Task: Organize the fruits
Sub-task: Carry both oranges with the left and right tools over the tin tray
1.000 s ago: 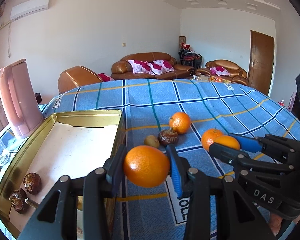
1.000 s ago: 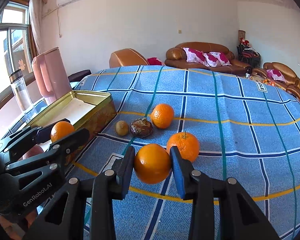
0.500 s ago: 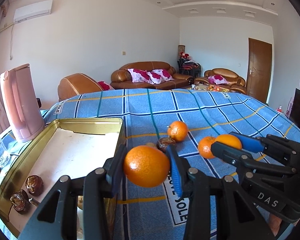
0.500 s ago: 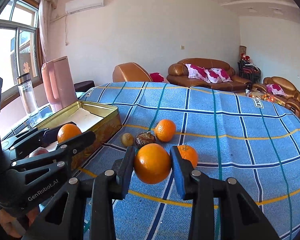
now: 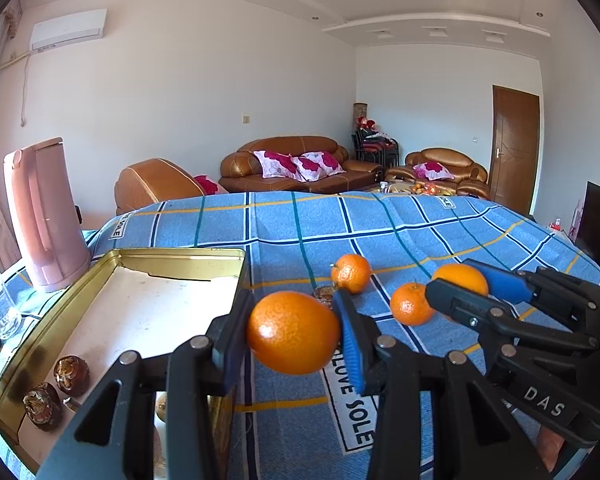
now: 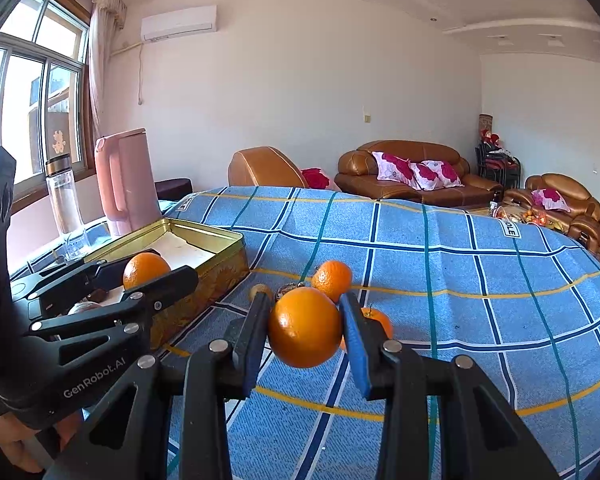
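Two black plastic grippers each clamp a round, dimpled orange above a worktop draped in blue checked cloth. The left gripper squeezes its orange between blue ribbed pads at the near right corner of a shallow gold-coloured metal tin. The right gripper grips a second orange, held clear of the cloth well to the right of the tin. Inside the rectangular tin, on its pale lining, two wrinkled brown fruits sit by the near left corner. On the cloth right of the tin lie two smaller oranges, one farther and one nearer, with a dark wrinkled fruit partly hidden behind the left gripper. A smooth pink kettle stands upright beyond the tin's far left corner.
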A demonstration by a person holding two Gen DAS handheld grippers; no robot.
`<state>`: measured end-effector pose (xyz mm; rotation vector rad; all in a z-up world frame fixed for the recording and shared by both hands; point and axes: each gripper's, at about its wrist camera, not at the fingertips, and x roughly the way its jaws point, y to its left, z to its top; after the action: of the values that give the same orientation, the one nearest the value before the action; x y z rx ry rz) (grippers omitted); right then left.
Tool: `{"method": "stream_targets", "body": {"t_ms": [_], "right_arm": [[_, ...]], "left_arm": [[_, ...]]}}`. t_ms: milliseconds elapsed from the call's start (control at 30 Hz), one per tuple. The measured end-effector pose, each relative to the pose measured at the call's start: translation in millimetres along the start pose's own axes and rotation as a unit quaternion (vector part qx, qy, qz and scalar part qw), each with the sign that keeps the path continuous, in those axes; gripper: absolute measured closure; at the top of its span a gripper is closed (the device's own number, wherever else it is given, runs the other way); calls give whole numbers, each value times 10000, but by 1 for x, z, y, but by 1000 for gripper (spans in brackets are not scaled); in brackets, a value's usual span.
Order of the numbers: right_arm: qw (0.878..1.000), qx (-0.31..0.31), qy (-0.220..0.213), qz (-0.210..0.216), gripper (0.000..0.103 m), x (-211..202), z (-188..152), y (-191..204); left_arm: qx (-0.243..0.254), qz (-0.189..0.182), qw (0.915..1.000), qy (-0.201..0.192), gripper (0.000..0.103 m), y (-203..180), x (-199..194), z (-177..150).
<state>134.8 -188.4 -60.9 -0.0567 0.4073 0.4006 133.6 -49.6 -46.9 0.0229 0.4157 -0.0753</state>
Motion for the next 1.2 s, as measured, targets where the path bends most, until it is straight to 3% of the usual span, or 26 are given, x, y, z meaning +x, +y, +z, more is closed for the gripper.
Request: {"method": "stream_targets", "body": {"t_ms": [300,1200], "right_arm": [[9995,-62,-299,-53,65,-10,-1,3],[9977,-109,-650,-124,65,-26,-4,1]], "left_arm": [[-34,-5,9999,-152,60,0,-6,0],[13,116,9982,-588,60,-2,-24,-2]]}}
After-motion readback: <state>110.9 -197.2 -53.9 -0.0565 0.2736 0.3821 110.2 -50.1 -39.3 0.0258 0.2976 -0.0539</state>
